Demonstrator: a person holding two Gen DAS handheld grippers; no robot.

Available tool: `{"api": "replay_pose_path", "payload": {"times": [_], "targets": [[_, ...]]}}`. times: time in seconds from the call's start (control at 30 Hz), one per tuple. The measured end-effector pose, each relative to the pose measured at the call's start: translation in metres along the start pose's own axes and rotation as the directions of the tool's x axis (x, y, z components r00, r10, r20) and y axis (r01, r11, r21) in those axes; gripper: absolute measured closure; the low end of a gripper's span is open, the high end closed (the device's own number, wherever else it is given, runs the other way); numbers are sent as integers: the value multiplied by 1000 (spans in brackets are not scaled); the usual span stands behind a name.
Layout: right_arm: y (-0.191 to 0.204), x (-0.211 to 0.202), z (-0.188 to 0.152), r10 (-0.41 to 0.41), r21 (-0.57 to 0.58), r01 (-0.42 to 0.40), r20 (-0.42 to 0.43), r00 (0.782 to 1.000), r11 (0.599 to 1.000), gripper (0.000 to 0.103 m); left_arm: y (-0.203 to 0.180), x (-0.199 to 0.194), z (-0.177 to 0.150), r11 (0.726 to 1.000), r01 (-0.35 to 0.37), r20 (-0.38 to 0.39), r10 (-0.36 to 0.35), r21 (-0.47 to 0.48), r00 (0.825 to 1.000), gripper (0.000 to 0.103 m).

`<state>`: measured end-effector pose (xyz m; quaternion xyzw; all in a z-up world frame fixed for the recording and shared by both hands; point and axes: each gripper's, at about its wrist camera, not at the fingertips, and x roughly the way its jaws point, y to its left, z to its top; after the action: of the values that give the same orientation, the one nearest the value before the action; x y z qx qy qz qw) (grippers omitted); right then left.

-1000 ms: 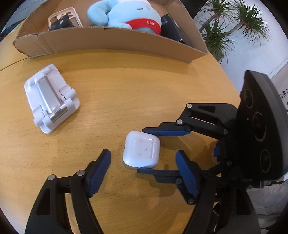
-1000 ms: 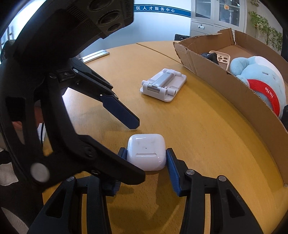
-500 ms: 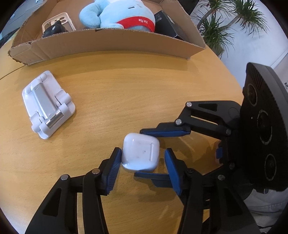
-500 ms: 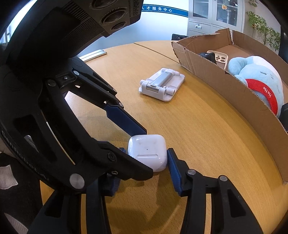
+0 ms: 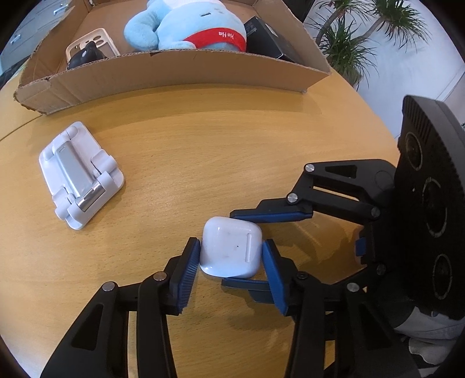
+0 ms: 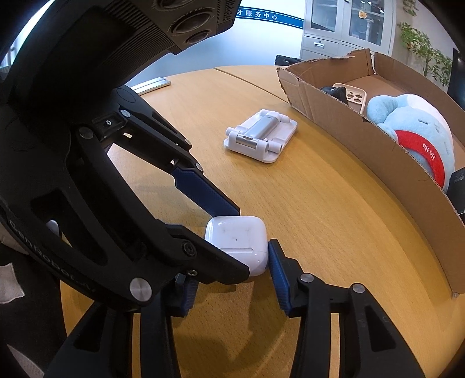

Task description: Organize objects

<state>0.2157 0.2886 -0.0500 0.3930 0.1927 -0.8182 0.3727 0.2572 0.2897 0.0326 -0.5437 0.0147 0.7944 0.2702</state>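
Round wooden table point(image 6: 334, 203), light oak grain, w/ a seam line across the top nr its far edge. Behind it a white wall w/ a blue sign strip point(image 6: 270, 16) carrying white Chinese chars. Grey metal cabinet point(image 6: 345, 32) w/ glass upper doors and drawers below stands against that wall, beyond the table's far right edge. Green potted plants: one point(image 6: 421, 49) beside the cabinet, another leafy one point(image 5: 357, 40) off the table's far right corner in the left wrist view. Grey drawer fronts w/ handles point(image 5: 37, 20) past the far left edge. Bright, even light; soft shadows on the tabletop. Floor not visible.
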Motion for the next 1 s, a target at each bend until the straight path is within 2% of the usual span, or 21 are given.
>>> {"api": "replay_pose_path", "payload": {"times": [0.3,1.0], "targets": [[3,0,0,3,-6,-3,-3,1000,1000,55,-13,2,-1,996,-60,-6,60,66,998,61],[4,-2,4,-27,71,25,19,999,997,61,4,-16,-8,1000,2,9,-2,29,1000,61]]}}
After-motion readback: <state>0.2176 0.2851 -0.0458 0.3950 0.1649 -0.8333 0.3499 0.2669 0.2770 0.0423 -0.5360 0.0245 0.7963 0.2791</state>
